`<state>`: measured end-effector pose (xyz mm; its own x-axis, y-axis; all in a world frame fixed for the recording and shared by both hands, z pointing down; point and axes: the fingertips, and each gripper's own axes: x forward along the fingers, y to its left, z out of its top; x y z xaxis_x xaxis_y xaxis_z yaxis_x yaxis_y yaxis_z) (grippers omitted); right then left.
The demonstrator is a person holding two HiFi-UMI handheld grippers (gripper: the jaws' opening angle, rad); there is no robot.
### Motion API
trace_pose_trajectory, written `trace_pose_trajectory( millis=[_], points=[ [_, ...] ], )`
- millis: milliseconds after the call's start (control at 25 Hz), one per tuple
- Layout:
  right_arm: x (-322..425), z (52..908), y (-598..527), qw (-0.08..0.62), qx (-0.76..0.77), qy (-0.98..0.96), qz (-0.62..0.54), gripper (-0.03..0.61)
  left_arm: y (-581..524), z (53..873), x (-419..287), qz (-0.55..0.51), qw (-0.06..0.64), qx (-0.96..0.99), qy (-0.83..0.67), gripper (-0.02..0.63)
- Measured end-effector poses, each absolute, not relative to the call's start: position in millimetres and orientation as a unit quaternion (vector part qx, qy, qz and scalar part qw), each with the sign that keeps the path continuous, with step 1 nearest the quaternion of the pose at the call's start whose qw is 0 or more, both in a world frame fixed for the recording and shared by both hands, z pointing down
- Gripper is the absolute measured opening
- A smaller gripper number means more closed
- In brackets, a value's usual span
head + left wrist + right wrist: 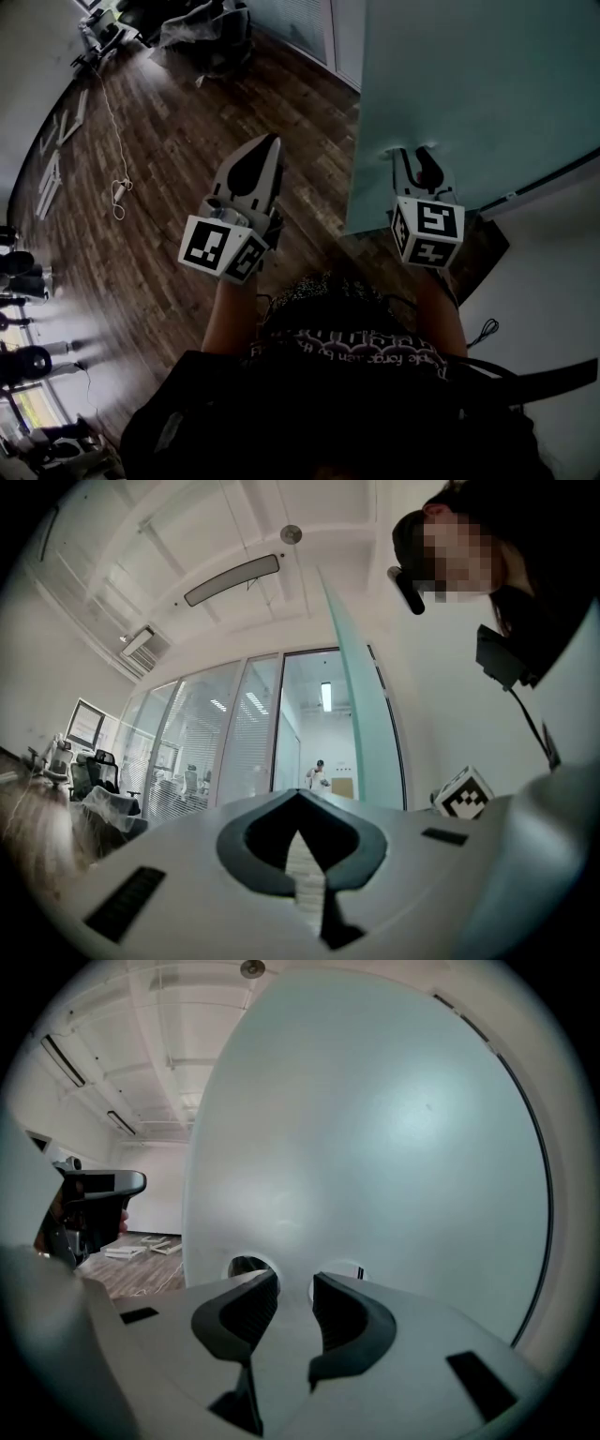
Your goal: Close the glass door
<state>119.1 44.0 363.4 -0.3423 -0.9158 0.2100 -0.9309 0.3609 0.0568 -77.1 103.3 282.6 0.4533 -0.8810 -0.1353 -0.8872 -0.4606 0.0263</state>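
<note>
**Door.** The glass door point(469, 84) is a frosted, pale green panel that fills the upper right of the head view. Its free vertical edge runs down the middle of that view. A dark strip borders its far side, next to a white wall point(553, 272). Two round holes point(248, 1265) pierce the panel near the free edge.

**Open room.** Left of the free edge lies open wooden floor point(169, 141), with a loose cable point(117, 187) well away from the door. In the left gripper view the door point(361, 714) shows edge-on, standing out from glazed partitions.

**Right gripper.** The right gripper point(419, 155) points straight at the panel face, just inside the free edge. Its jaws are parted and grasp nothing. The tips point(292, 1281) lie at the two holes, at or very near the glass point(375, 1129). Whether they touch cannot be told. The forearm behind it is extended forward.

**Left gripper.** The left gripper point(270, 142) is held over the floor, clear of the door edge. Its jaws point(298, 794) are clenched together on nothing, and it is angled forward and upward.
</note>
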Motion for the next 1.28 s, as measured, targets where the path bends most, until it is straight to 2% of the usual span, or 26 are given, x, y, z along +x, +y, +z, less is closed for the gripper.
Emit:
trace_pose_trajectory(
  millis=[720, 1280],
  points=[
    [98, 366, -30, 0.104, 0.576, -0.810, 0.043, 0.120, 6, 291, -94, 0.080, 0.012, -0.873, 0.482, 0.002],
    [89, 364, -107, 0.074, 0.603, -0.793, 0.037, 0.114, -95, 286, -140, 0.092, 0.003, -0.889, 0.448, 0.002]
  ],
)
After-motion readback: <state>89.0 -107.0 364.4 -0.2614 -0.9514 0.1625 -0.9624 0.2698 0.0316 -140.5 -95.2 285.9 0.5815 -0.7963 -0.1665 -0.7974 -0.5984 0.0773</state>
